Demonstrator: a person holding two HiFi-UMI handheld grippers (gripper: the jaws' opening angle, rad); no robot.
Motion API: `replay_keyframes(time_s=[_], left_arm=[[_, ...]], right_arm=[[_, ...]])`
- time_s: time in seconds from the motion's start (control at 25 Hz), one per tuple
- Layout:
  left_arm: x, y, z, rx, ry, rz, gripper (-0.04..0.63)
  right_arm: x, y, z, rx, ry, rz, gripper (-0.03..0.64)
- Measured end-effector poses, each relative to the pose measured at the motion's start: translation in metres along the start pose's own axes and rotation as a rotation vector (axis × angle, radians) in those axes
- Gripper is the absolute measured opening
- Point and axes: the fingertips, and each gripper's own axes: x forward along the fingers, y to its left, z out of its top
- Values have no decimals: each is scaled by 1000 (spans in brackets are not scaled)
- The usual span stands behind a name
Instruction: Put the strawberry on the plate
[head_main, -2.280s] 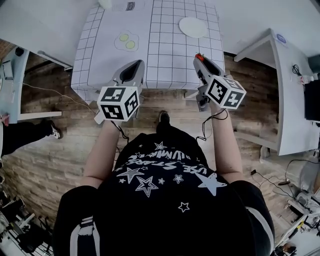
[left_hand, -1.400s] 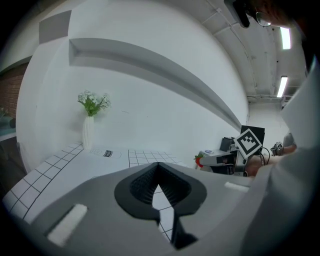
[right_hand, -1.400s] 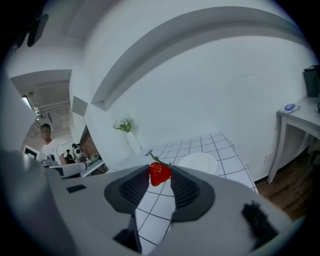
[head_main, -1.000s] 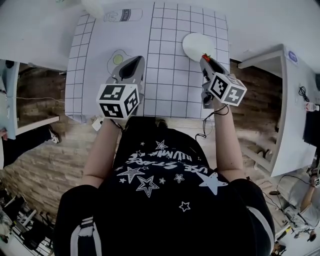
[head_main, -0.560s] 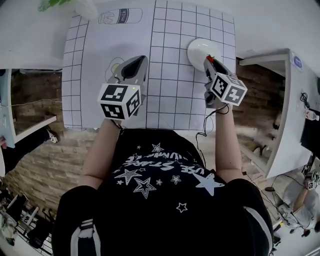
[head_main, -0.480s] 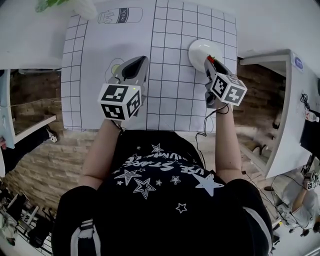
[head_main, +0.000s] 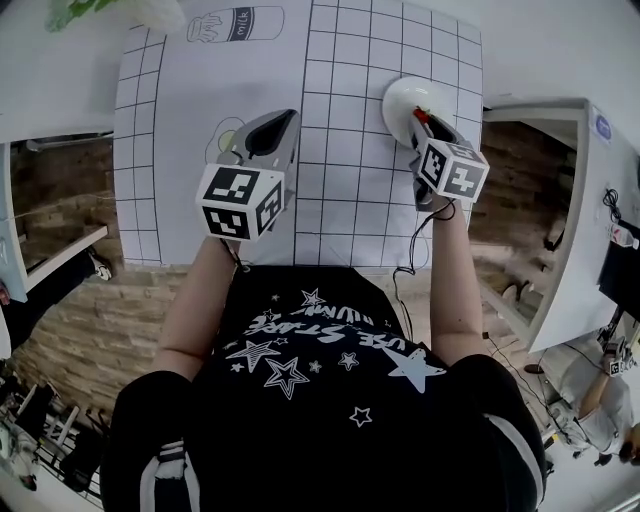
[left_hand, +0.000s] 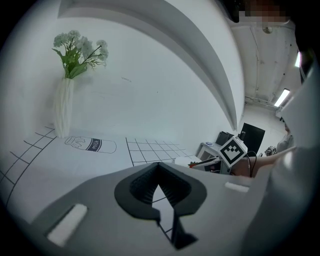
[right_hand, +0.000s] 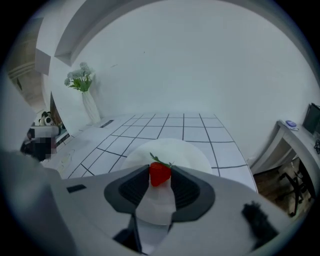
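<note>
The right tongs (right_hand: 160, 182) are closed on the strawberry (right_hand: 160, 173), pinched at their tips and held over the near part of the white plate (right_hand: 192, 152). The left tongs (left_hand: 159, 169) have their tips together with nothing between them, above the gridded surface (head_main: 340, 190), well apart from the plate.

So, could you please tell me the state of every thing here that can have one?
right gripper: shut on the strawberry, over the plate.
strawberry: held between the jaws, not yet released.
plate: flat on the grid mat, nothing lying on it.
left gripper: shut, empty.
vase: upright, holding flowers.
</note>
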Motion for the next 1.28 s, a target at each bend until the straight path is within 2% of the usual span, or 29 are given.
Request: replay_keyframes(time_s=[0.2, 0.48, 0.84, 1.16, 1.28], left_arm=[[1, 1, -1, -1, 1, -1, 9], [-7, 3, -5, -7, -3, 18, 9], [-19, -4, -1, 12, -22, 36, 9], [-44, -30, 5, 34, -64, 49, 9], [-59, -41, 3, 46, -75, 65, 9]], right_arm=[[3, -2, 2, -9, -13, -25, 144], [8, 1, -6, -15, 24, -19, 144], [-8, 3, -6, -5, 7, -12, 152], [-42, 23, -1, 2, -75, 41, 152], [-60, 39, -4, -6, -95, 96, 150]])
